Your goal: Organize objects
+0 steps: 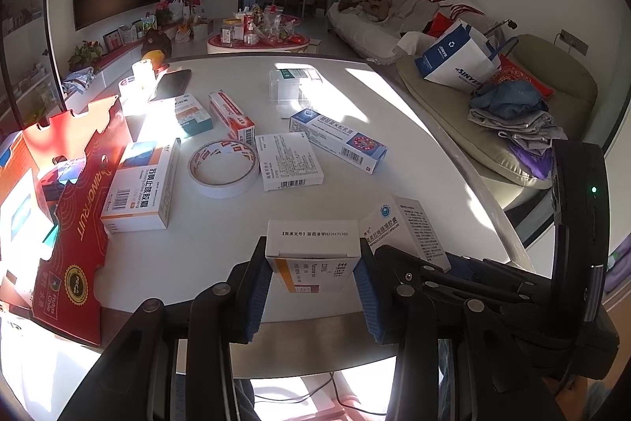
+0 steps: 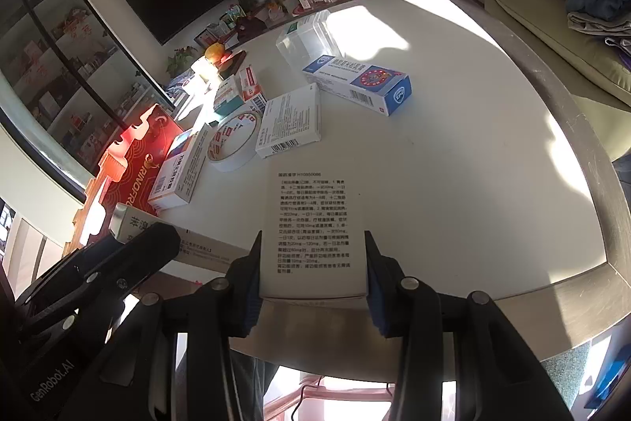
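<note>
My left gripper [image 1: 313, 259] is shut on a small white medicine box with an orange stripe [image 1: 311, 255], held just above the white table [image 1: 394, 145]. To its right, my right gripper [image 2: 312, 265] is shut on a white medicine box printed with black text [image 2: 313, 227]; that box [image 1: 410, 227] also shows in the left wrist view. The left gripper's fingers [image 2: 130, 251] and its held box [image 2: 205, 249] appear at the left of the right wrist view. On the table lie several more medicine boxes, among them a blue and white one [image 1: 339, 139], and a roll of tape [image 1: 223, 168].
A red cardboard fruit box [image 1: 67, 208] stands open at the table's left edge, with boxes inside it. A clear plastic container [image 1: 295, 85], a phone [image 1: 169, 85] and a paper roll [image 1: 142, 72] sit farther back. A sofa with a bag and clothes [image 1: 508, 101] lies to the right.
</note>
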Available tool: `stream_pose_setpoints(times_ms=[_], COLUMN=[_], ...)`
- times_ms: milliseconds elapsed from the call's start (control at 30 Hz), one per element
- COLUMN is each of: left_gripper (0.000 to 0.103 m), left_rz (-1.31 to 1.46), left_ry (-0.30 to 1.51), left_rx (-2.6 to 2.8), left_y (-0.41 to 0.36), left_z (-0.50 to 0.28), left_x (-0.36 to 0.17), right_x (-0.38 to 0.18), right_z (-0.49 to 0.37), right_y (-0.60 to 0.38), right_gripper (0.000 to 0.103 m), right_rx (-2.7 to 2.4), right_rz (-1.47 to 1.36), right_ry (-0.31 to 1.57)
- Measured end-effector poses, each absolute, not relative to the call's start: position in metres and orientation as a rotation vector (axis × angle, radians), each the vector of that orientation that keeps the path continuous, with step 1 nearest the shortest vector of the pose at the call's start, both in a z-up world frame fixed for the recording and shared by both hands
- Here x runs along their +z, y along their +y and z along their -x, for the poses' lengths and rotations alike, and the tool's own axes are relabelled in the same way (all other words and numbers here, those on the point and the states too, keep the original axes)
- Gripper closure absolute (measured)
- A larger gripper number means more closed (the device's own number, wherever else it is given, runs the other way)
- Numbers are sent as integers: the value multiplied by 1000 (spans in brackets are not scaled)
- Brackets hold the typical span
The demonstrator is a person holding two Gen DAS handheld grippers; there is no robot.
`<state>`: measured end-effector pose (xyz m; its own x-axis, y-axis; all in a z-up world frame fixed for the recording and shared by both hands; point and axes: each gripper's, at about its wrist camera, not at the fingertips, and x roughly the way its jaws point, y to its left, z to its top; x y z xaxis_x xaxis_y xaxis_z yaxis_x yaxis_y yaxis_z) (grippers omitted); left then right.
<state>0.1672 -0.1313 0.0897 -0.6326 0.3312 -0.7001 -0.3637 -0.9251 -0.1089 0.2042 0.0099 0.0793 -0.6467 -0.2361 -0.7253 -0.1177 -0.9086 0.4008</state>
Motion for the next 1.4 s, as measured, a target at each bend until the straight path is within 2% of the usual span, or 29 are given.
stream_pose_setpoints(times_ms=[1400], left_gripper=[60], left_rz=[1042], left_ry=[14], left_rx=[2536], left_y=[-139], left_z=[-170], left_x=[91], right_x=[84], right_z=[-201], right_y=[3], right_gripper=[61], right_rx=[-2714], right_rz=[-1311], right_ry=[-603])
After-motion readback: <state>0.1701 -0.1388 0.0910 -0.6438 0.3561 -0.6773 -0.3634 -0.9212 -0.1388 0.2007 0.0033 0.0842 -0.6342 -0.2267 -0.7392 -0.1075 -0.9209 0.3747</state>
